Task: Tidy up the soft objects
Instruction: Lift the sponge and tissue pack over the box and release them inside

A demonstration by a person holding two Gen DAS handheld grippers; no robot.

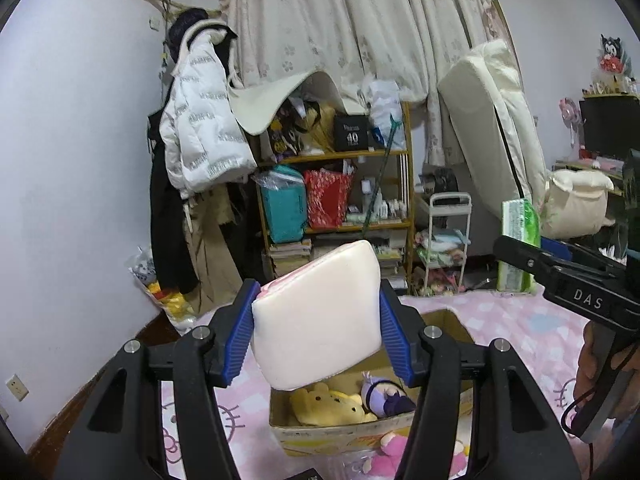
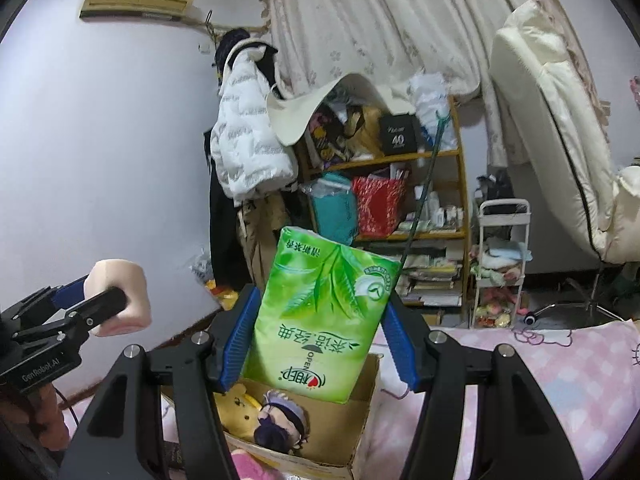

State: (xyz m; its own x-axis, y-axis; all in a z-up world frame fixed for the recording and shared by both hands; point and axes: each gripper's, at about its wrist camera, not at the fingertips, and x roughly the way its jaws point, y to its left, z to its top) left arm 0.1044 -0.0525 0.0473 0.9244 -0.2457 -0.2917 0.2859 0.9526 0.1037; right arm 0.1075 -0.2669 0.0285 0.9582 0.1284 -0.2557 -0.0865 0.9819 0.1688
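Left gripper (image 1: 316,320): clamped on a pale pink cushion (image 1: 316,316), blue pads pressing its two sides; cushion tilted, held in the air above the box.
Right gripper (image 2: 320,320): clamped on a green tissue pack (image 2: 320,316), pads on both sides; pack upside down and tilted, its lower end just over the box's opening.
Box (image 1: 340,434): open cardboard box on the pink bedspread (image 1: 500,320), below both grippers.
In the box: yellow bear plush (image 1: 328,404) toward the left wall, a doll (image 1: 386,396) with purple hair just beside it on the right, touching it.
Outside the box: pink plush (image 1: 390,450) lying on the bedspread against the box's near wall.
Grippers to each other: side by side, apart; from the left wrist camera the tissue pack shows at the right, from the right wrist camera the cushion shows at the left.
Hand (image 1: 600,368): a person's hand around the right gripper's handle, at the right edge.
Behind the bed: shelf (image 1: 340,192) crowded with bags and books, white jacket (image 1: 200,136) hanging to its left, curtain (image 1: 340,20) above.
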